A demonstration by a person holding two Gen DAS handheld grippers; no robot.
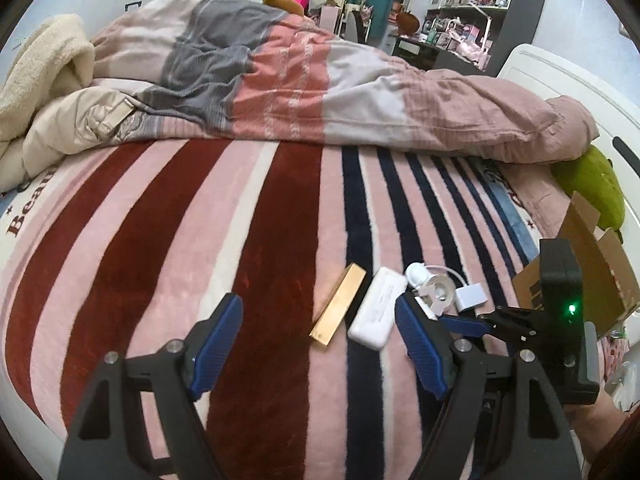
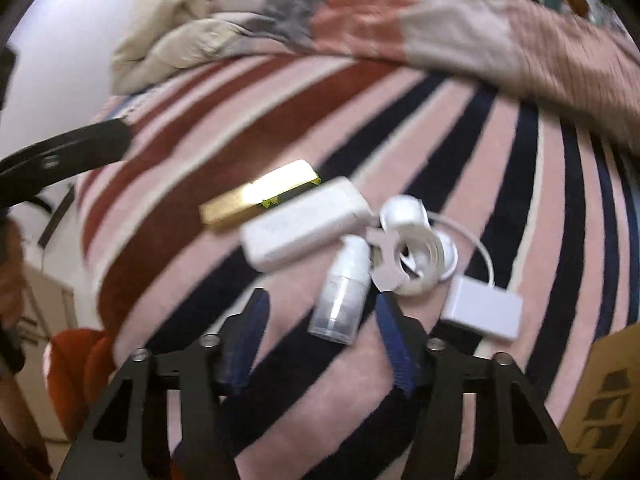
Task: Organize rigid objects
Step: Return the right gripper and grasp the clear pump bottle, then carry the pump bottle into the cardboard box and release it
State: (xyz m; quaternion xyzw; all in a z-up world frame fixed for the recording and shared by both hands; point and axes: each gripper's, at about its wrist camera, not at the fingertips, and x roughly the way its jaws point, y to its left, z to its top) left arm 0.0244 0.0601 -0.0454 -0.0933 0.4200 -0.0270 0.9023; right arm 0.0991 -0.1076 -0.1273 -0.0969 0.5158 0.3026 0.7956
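Plush striped blanket point(image 1: 248, 240) carries a glossy gold bar point(image 1: 338, 304); both claws, left point(image 1: 318, 344) and right point(image 2: 320, 340), gape empty.

A gold bar point(image 2: 260, 197), a white case point(image 2: 306, 226), a small clear bottle point(image 2: 342, 296), a coiled white cable point(image 2: 416, 248) and a white adapter block point(image 2: 482, 312) are lying clustered together on the striped bed.

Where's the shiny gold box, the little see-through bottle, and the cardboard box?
gold box point(image 1: 338, 305): left wrist view, middle of its top face.
small clear bottle point(image 2: 340, 292): right wrist view, middle of its body.
cardboard box point(image 1: 592, 264): left wrist view, its open flap.
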